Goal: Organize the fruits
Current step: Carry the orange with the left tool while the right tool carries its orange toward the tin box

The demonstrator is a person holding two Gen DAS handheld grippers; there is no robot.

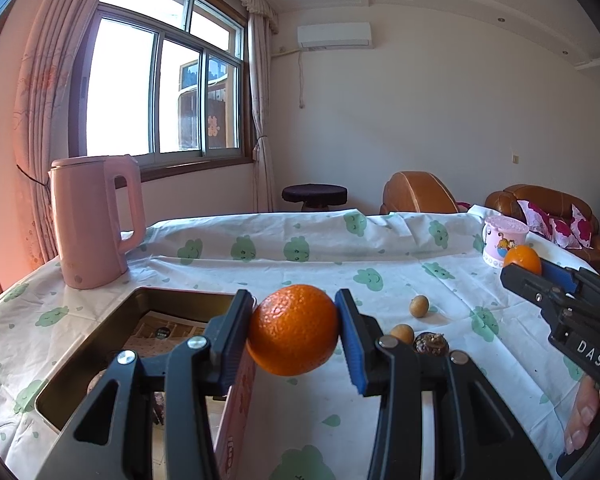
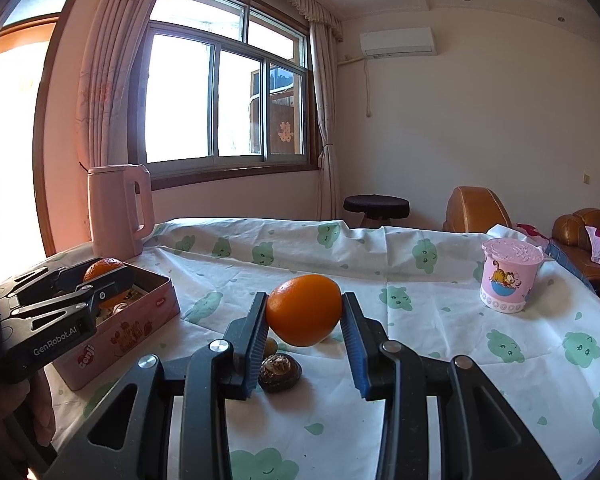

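1. Your left gripper [image 1: 296,334] has its jaws closed on an orange [image 1: 293,330]. The blue pads press it from both sides, and it hangs in the air just at the right edge of the pink tin box [image 1: 236,412].

2. Your right gripper [image 2: 305,312] also holds a fruit: its jaws are closed on a second orange [image 2: 304,310], lifted above the tabletop [image 2: 440,320] (the cloth with green clouds).

3. So the picking up is done for both oranges, but neither one is put down yet. In the right wrist view the left orange seems to be over the open box, so I judge this one is closest to being placed.

4. Inside the box I see paper and some small things, but I cannot tell if any fruit already lies there.

5. Still left on the cloth, near each other and just beside the box: two small round brownish fruits [image 1: 419,306] [image 1: 402,334] and a dark wrinkled thing [image 2: 280,372] (maybe a walnut, I am not sure).

6. My judgement: you are around the middle of the task. Both oranges need to be released into the box, and after that the small pieces on the tabletop wait for you.

7. The pink kettle [image 1: 96,220] and the pink cup [image 2: 510,276] stand well apart from the fruits and play no part.
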